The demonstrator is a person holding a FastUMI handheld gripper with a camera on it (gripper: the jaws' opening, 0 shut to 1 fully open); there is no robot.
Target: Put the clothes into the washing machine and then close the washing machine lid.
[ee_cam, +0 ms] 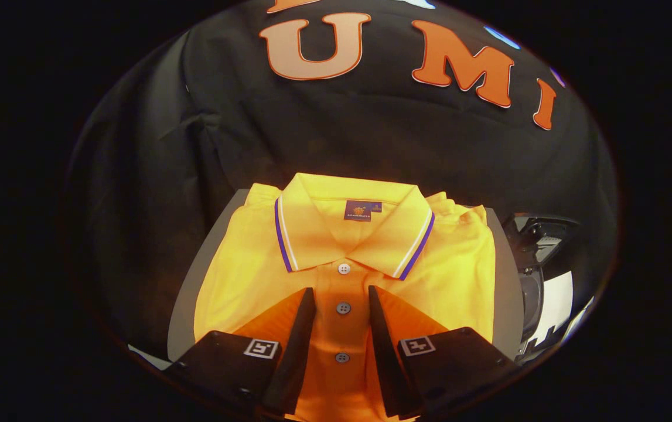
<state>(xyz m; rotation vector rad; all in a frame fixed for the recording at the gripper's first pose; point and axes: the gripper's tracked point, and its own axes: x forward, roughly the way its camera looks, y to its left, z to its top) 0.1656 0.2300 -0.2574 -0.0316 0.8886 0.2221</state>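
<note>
Yellow-orange polo shirt [347, 275] lies folded flat on a grey bench [186, 316], collar away from me, button placket running straight down between the fingers [297, 340] of my tool [341, 299]. Tool is apart, fingers spread either side of the placket, tips abt level w/ the middle button, nothing clamped. Can't tell if the tips touch the fabric or hover just over it.

Risks as I judge them:
- Closing here may catch only the top layer at the placket; shirt is folded, so it could unfold and trail when lifted, then snag on the machine opening or hang out under the lid.
- Fabric looks thin and slippery-ish; a shallow pinch may slide out mid-carry.
- If the tips press too hard on the bench before closing, cloth gets pushed into a wrinkle instead of gathered.
- Buttons sit right on the centre line; a finger landing on one gives a poor grip.

Hard to make out: dark rounded object w/ a white panel [538, 281] just off the bench's right end, prob the washing machine, but cut off and distorted, so lid state unclear. Shirt's lower hem is hidden under the tool body. Sleeves tucked behind, not visible.
</note>
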